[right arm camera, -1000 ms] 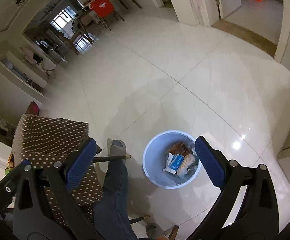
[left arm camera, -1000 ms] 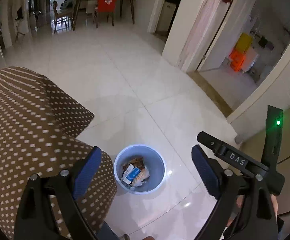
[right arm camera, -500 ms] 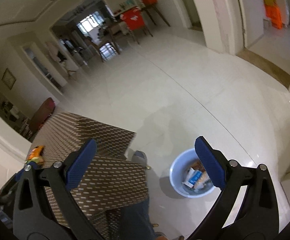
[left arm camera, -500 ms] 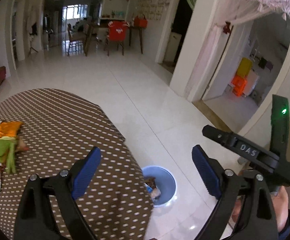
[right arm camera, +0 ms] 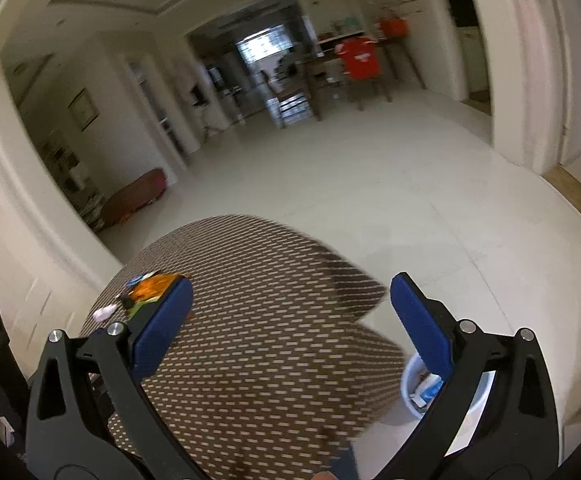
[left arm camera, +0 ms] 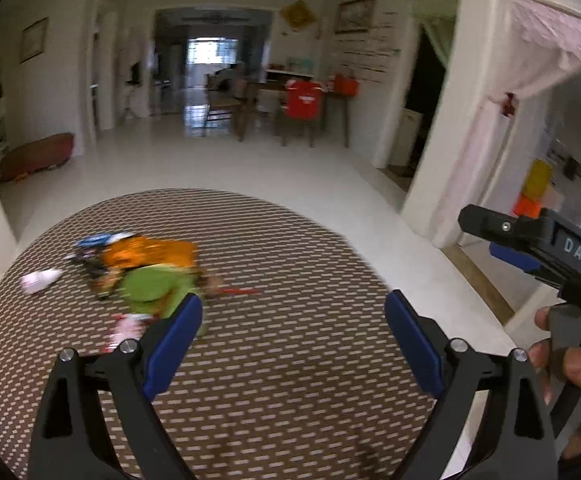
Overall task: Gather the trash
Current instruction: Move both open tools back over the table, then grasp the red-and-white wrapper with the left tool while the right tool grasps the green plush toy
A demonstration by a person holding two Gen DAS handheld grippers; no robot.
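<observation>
Your left gripper (left arm camera: 293, 332) and right gripper (right arm camera: 290, 320) both hang spread and empty over the table (left arm camera: 290, 380). The wrapper pile (left arm camera: 146, 272) lies toward its far left edge, left of both.

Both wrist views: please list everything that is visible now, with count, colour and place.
table: one, brown cloth with white dashes, round, in front of both tools.
trash pile: one blurred heap, orange, green, white and blue wrappers, on the table's left part.
bin: one, pale blue, on the floor right of the table, wrappers inside, partly hidden.
chair cover: one, red, at the far dining table.
cushion: one, dark red, on the floor by the left wall.
left tool: one, black with blue pads, open, empty.
right tool: one, same colours, open, empty.
</observation>
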